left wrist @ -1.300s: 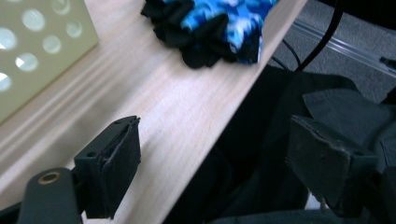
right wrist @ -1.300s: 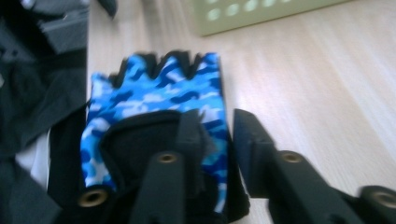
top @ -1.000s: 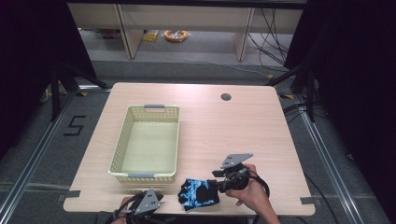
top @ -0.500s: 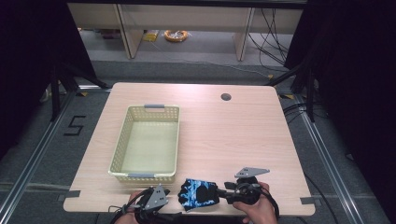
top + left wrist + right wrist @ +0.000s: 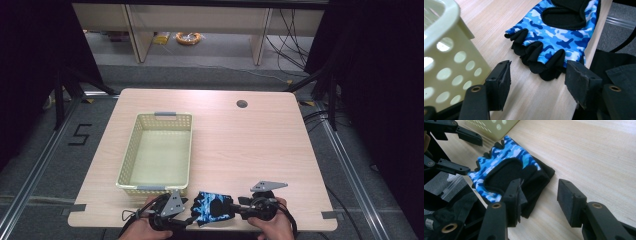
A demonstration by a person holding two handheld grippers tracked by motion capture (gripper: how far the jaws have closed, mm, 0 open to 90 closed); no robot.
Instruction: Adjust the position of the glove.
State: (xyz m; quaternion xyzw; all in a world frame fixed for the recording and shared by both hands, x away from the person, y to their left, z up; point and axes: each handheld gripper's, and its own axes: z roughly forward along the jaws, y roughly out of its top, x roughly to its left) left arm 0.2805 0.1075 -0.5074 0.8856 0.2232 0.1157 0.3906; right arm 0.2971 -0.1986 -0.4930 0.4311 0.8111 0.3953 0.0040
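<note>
You are flanking the glove (image 5: 214, 207) along its length: left tongs (image 5: 186, 220) facing its finger end, right tongs (image 5: 239, 210) its cuff, both gaping.

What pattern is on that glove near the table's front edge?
The glove has a blue camouflage pattern with black finger ends and a black palm patch, clearest in the left gripper view.

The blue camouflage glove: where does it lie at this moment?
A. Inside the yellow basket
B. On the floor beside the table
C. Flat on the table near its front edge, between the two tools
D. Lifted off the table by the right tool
C: the glove lies flat on the table, between the open left tool and right tool, outside the basket.
</note>
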